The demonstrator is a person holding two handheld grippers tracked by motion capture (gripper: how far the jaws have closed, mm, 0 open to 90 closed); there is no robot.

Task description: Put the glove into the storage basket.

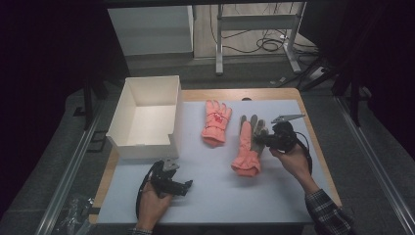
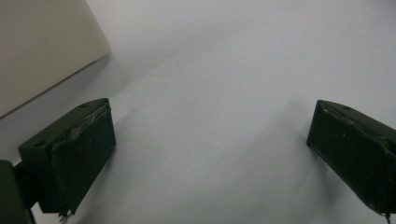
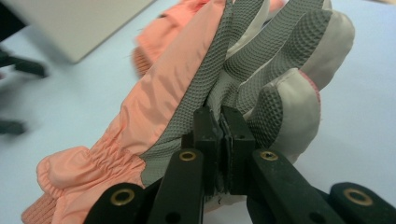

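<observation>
Right claw [image 3: 219, 135] clamped on a pinch of the grey textured palm fabric of the padded salmon-pink winter glove [image 1: 246, 149], at about 3 o'clock on the worktop [image 1: 274, 196]. Glove reads soft, light and floppy, so I'd expect the cuff to sag; the grippy palm or elastic cuff is probably the best hold. Left claw [image 1: 180, 187] wide and empty at 7 o'clock. Matching second pink glove [image 1: 216, 122] lies near centre, beside the white open cardboard box [image 1: 128, 110]

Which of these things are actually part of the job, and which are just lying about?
In the job:
- nearer glove, pinched by the right gripper
- other glove
- white box, possibly the destination

Lying about:
- cables on the floor
- crumpled plastic beside the table
</observation>
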